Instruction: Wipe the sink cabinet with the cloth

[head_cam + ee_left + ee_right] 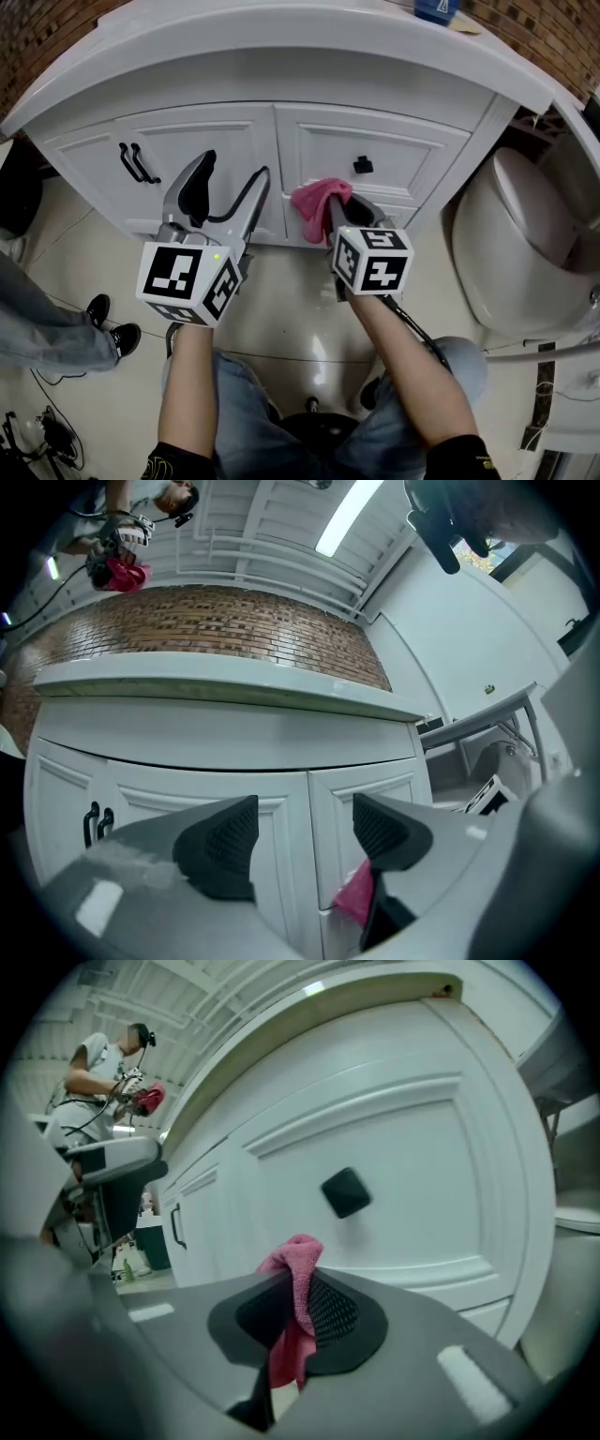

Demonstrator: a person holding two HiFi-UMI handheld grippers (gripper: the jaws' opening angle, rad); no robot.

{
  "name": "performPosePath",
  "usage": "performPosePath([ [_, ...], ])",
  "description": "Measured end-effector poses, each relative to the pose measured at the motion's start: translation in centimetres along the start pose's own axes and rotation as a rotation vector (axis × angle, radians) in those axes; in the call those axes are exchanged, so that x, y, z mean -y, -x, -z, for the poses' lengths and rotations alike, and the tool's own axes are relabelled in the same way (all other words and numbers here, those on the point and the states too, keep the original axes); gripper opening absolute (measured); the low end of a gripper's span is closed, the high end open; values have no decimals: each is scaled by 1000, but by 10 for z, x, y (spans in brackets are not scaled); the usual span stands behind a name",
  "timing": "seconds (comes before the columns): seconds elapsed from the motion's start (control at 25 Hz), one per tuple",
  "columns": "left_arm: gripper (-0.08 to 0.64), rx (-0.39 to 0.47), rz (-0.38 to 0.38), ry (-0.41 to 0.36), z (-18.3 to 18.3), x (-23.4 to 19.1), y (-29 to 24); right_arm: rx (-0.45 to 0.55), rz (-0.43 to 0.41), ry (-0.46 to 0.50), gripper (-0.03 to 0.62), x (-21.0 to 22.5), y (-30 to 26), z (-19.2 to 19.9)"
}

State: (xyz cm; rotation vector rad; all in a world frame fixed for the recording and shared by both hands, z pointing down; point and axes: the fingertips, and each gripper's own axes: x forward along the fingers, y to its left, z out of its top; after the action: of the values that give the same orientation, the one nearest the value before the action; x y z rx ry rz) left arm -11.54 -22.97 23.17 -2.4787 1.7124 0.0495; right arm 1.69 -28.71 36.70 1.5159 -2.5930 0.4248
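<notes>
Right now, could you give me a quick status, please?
Left gripper open, empty. Right gripper shut on cloth, by the cabinet drawer. Nothing in the way.

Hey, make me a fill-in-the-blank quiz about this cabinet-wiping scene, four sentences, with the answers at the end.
1. The right gripper is shut on a ___ cloth.
2. The jaws of the left gripper stand ___, with nothing between them.
3. The square knob on the sink cabinet is ___.
4. In the head view, the toilet stands at the cabinet's ___ side.

Missing words: pink; apart; black; right.
</notes>
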Motion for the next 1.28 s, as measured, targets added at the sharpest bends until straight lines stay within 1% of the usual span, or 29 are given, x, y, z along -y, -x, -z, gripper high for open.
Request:
performPosePath([
  [0.12,317,-1,-14,2,-2,-2,6,2,-83,48,28,-42,-26,4],
  [0.2,316,1,-22,-3,-5,-3,9,-9,-123,99,28,-62,-40,7],
  [0.28,318,2,-23,-12,-6,-5,12,-33,-126,151,26,-72,-48,12],
  [0.36,318,0,-22,-22,-7,-9,13,-52,-96,172,26,-69,-52,15],
  [0.48,318,6,-25,-11,-7,-14,14,-69,-36,156,26,-45,-50,18],
  [0.56,318,12,-25,3,-7,-16,14,-74,-13,170,26,-33,-45,16],
  [0.72,318,20,-4,8,-6,-8,7,-98,55,242,26,-3,-24,14],
  [0.84,316,26,14,14,-7,-1,1,-126,122,308,27,35,-5,18],
  [0.92,318,31,26,15,-8,4,-3,-139,180,335,28,64,10,19],
  [1.16,318,40,49,30,-9,17,-13,-134,373,269,28,149,58,11],
  [1.28,318,35,61,25,-6,23,-18,-131,427,237,28,170,69,9],
])
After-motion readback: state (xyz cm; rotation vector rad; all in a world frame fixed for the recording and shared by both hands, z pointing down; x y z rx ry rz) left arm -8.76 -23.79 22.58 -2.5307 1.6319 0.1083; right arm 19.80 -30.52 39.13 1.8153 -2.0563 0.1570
